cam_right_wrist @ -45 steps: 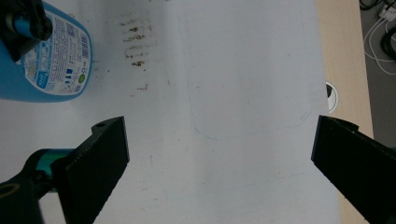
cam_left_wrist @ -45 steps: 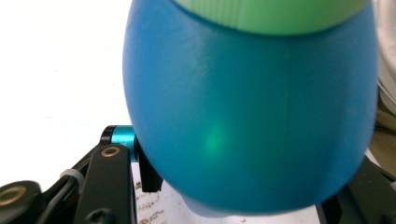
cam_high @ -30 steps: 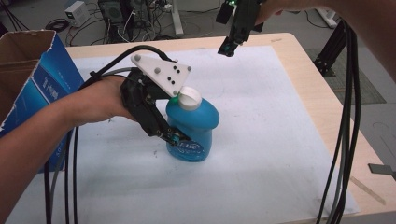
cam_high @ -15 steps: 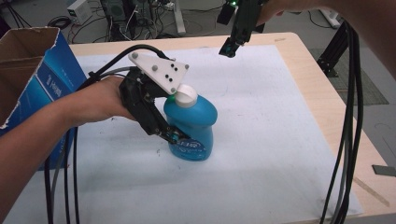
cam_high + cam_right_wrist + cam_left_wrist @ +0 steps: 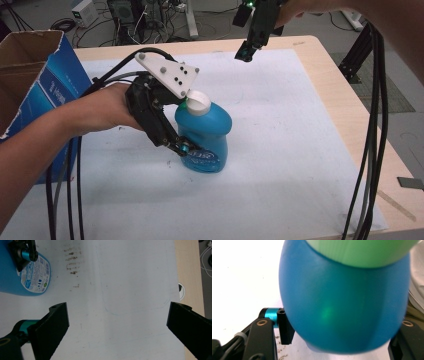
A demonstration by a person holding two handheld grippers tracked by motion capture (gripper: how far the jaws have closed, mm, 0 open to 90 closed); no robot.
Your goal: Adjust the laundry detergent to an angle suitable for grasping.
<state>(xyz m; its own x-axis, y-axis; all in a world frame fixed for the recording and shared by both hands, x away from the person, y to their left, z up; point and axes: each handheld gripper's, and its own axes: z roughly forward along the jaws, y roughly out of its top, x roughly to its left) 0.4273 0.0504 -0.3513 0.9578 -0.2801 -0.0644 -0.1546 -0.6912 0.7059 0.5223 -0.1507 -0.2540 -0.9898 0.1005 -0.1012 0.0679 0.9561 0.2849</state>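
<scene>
- High view: a squat blue bottle (image 5: 205,132) with a white cap (image 5: 198,103) stands upright on the white sheet (image 5: 280,150) covering the table (image 5: 345,110), a printed label low on its side.
- Left claw (image 5: 186,148) brackets the bottle's lower body; its jaws have just been opening, and the left gripper view shows one pad (image 5: 285,326) at the bottle's flank (image 5: 342,307).
- Right claw (image 5: 247,50) hovers above the table's far edge, jaws wide apart, holding nothing.
- A cardboard box (image 5: 35,80) stands at the left.

High view looks forward and down on the table (image 5: 300,165); left gripper view sits close against the blue bottle (image 5: 342,305) (the 3 views share it).
</scene>
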